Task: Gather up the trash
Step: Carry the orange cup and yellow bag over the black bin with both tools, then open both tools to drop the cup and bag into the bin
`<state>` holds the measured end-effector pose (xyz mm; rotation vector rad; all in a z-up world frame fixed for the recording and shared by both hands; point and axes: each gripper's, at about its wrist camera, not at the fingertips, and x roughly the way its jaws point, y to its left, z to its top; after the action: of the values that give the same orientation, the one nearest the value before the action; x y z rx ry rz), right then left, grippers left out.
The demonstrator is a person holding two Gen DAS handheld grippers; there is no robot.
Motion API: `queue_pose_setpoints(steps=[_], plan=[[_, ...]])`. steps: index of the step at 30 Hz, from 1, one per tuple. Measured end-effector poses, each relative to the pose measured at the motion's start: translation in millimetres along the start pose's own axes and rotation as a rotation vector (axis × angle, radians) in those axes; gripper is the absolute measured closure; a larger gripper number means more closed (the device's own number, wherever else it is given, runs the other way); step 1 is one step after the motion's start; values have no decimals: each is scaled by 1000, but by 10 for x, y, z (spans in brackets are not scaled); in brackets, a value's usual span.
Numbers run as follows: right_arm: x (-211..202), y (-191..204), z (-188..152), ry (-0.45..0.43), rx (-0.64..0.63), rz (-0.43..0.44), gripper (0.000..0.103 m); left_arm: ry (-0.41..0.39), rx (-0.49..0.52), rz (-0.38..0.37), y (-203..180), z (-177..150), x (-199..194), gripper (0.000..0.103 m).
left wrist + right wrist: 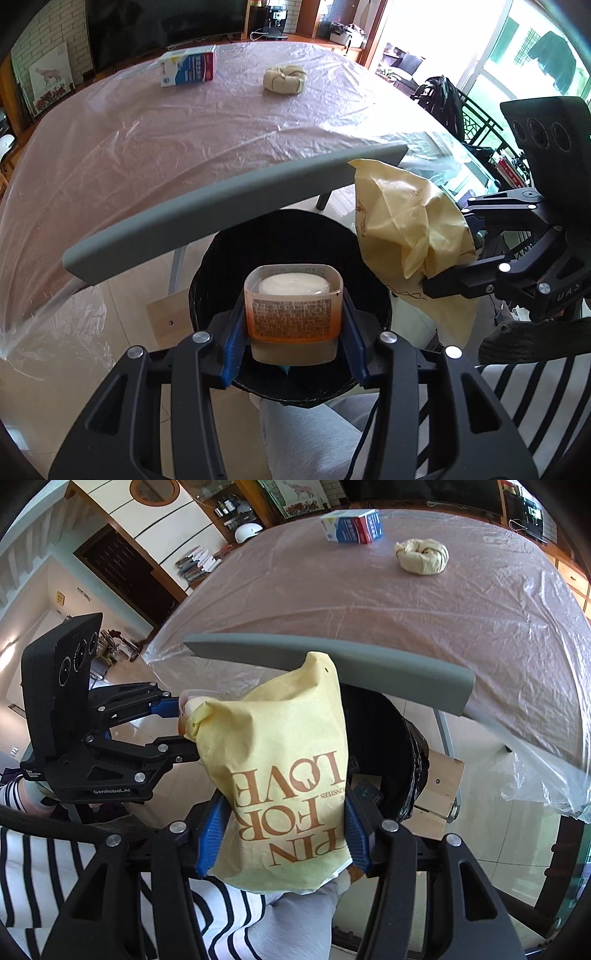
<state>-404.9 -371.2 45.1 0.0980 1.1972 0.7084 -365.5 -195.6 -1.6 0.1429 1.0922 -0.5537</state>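
Observation:
In the left wrist view my left gripper [293, 299] is shut on a translucent plastic cup [291, 317] with an orange printed label and something white inside. The cup hangs over the mouth of a black trash bin [221, 266] on the floor. To the right, my right gripper [452, 251] is shut on a crumpled yellow paper bag [402, 229] beside the bin. In the right wrist view the right gripper [283, 805] clamps that bag [280, 738], printed with brown letters, in front of the bin [399, 746]. The left gripper [183, 729] is at the left, its cup mostly hidden behind the bag.
A grey chair-back rail [221, 206] crosses just above the bin. Behind it is a table [147, 129] under pink plastic sheeting, with a milk carton [188, 68] and a knotted yellow bag [284, 79]. A person's grey trouser leg [303, 435] and striped top [535, 387] are below.

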Motion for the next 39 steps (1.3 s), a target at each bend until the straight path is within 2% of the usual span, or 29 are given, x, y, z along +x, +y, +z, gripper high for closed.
queue_pose_setpoints(steps=[9, 24, 39], plan=[[307, -30, -29, 54, -28, -65, 49, 44, -16, 15, 80, -83, 221, 56], [734, -140, -31, 86, 57, -108, 49, 100, -18, 29, 155, -71, 486, 56], [892, -233, -17, 97, 118, -153, 49, 128, -10, 29, 161, -42, 661, 56]])
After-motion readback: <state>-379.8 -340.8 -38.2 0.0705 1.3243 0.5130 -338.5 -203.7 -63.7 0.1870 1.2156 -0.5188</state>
